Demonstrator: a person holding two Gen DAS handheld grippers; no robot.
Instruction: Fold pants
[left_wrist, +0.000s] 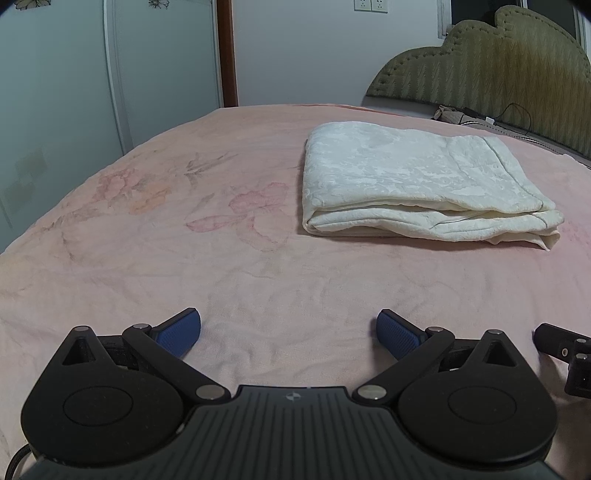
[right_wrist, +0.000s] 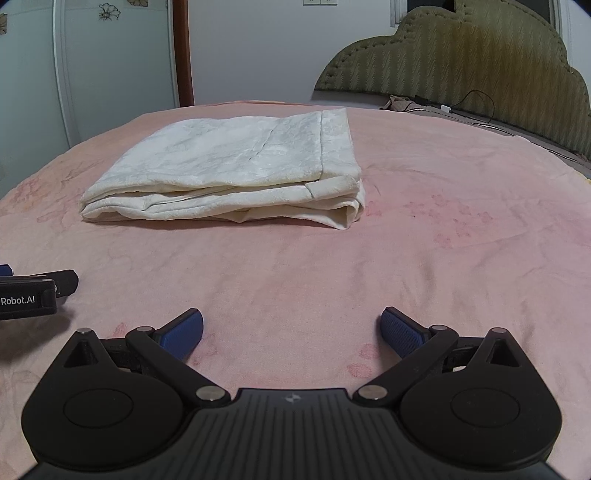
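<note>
The cream-white pants (left_wrist: 417, 181) lie folded into a flat rectangular stack on the pink bed; they also show in the right wrist view (right_wrist: 236, 173). My left gripper (left_wrist: 289, 332) is open and empty, low over the bedspread, well short of the pants, which lie ahead to its right. My right gripper (right_wrist: 291, 330) is open and empty, also near the bed's front, with the pants ahead to its left. Part of the right gripper (left_wrist: 565, 354) shows at the left view's right edge; part of the left gripper (right_wrist: 33, 291) shows at the right view's left edge.
The pink floral bedspread (left_wrist: 184, 240) covers the bed. An olive padded headboard (left_wrist: 498, 62) stands at the far right with a black cable (right_wrist: 476, 101) and small items along it. A pale wardrobe (left_wrist: 74, 74) and a brown door frame (left_wrist: 227, 51) stand behind the bed.
</note>
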